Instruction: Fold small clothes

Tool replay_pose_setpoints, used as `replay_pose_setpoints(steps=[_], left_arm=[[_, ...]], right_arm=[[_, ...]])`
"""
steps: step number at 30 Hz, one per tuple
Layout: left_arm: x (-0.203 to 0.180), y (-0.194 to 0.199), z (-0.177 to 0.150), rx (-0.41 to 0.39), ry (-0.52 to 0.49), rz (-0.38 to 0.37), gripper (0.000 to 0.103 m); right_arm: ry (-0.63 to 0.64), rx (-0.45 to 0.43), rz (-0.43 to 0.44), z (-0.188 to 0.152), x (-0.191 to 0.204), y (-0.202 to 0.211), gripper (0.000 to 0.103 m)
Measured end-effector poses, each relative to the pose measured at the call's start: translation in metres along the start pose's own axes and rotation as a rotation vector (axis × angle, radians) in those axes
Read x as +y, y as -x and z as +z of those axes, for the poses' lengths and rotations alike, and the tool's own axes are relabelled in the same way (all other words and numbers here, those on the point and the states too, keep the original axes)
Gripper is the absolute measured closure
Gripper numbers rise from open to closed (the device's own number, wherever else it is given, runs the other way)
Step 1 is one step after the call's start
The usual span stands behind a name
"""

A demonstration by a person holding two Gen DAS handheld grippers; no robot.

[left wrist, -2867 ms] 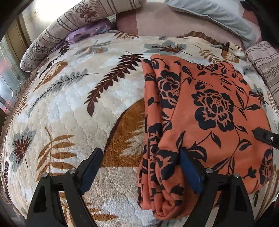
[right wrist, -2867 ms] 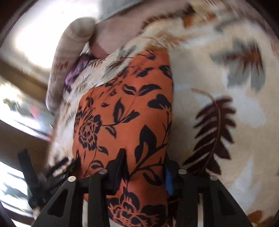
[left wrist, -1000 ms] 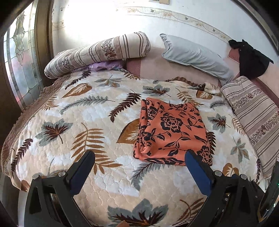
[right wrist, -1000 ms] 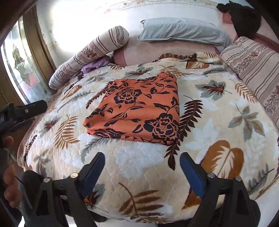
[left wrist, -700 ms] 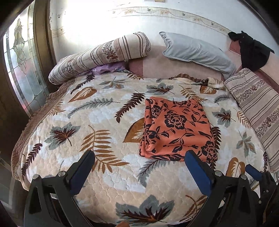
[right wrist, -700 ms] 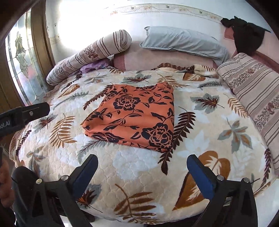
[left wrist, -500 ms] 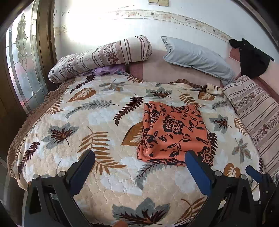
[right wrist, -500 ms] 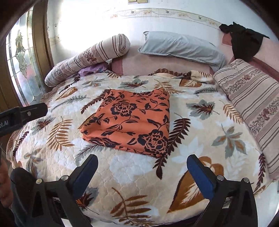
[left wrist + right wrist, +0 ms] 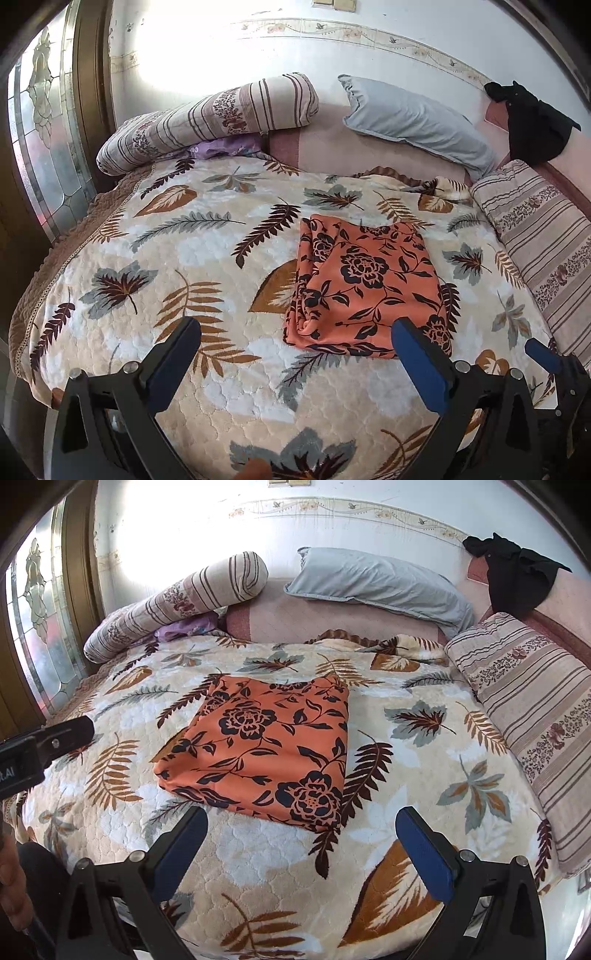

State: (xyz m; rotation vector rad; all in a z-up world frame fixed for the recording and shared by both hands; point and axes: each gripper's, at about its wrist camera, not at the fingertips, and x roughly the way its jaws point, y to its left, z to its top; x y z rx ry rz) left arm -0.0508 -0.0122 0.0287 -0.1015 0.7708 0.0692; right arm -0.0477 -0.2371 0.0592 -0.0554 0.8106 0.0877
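1. The orange flowered cloth (image 9: 264, 751) lies folded into a rough rectangle on the leaf-patterned bedspread (image 9: 388, 834), about mid-bed. From my right camera it sits ahead and slightly left of centre; from my left camera the same cloth (image 9: 364, 282) sits ahead and to the right.
2. So it lies between my two tools and beyond both. Neither touches it. I judge the right one a little nearer, since the near edge of the cloth comes closer to its tips.
3. Its long axis runs roughly from the near edge of the bed toward the headboard, with the thick, rolled fold edge on the left side as my left camera shows it.
4. My right gripper (image 9: 301, 845) has its jaws spread wide, with nothing between the blue pads but bedspread.
5. My left gripper (image 9: 295, 354) is likewise spread wide and empty; its right pad overlaps the cloth's near corner in the view only, well short of it.
6. I read the fold as finished, or nearly; any further fold would mean reaching forward and inward with both tools.
7. Around it: a striped bolster (image 9: 210, 118) at the far left, a grey pillow (image 9: 413, 125), a striped cushion (image 9: 524, 716) at the right and a black garment (image 9: 517, 572) on the headboard.
8. Writing: only a fragment, ".AI", on the left tool's body at the left edge of my right view. No other brand or label is legible.
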Motion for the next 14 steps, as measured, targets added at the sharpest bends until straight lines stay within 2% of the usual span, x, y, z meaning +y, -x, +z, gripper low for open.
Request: replay_pose_setpoints(steps=[14], left_arm=[[-0.013,-0.010,0.010,-0.010,-0.028,-0.029,0.000]], right_arm=[[-0.008,0.009,-0.015,0.010,-0.003,-0.012,0.000]])
